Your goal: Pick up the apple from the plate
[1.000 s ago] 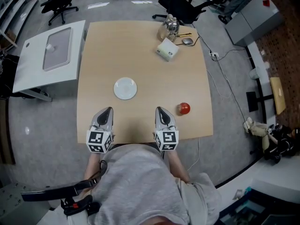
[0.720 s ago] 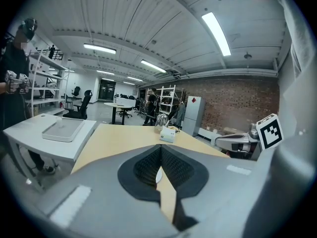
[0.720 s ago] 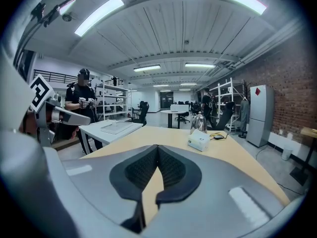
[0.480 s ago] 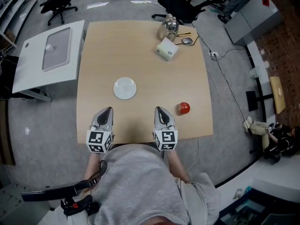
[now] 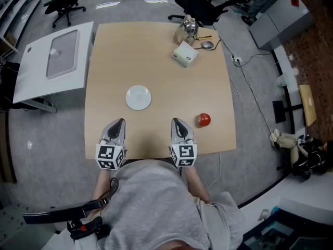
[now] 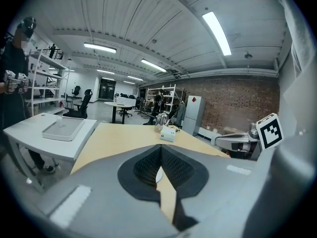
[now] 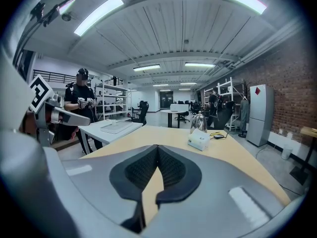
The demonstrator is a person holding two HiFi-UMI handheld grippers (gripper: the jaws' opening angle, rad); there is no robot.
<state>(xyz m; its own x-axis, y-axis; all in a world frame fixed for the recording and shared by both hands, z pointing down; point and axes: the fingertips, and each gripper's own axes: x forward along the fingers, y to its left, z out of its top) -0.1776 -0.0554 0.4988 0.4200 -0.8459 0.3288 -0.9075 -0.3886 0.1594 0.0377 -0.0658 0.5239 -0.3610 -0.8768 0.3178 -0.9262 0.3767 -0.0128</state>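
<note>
Apple: a red apple (image 5: 203, 120) lies on the bare worktop (image 5: 156, 56), near the front right corner. It is just to the right of the right tongs and well apart from the plate.
Plate: the white plate (image 5: 138, 98) sits near the middle of the worktop with nothing on it.
Left tongs: the left tongs (image 5: 120, 122) rest at the near edge of the worktop. The jaws are pressed together with nothing between them, and a sliver of the plate shows beyond them in the left gripper view.
Right tongs: the right tongs (image 5: 176, 121) rest at the near edge beside the left pair. The jaws are also together and empty.
Stage: the apple is off the plate and neither pair holds it. This fits an apple already lifted off and set down, or one that was never on the plate.
Risk, rolling: the apple is round and close to the edge, so a nudge from closed jaws could send it off the worktop.
Risk, slipping: a pinch off its middle would likely squirt the smooth skin out sideways.
Risk, clutter: the white box (image 5: 185, 54) and glass jug (image 5: 187, 30) stand at the far side, well clear of the apple.
</note>
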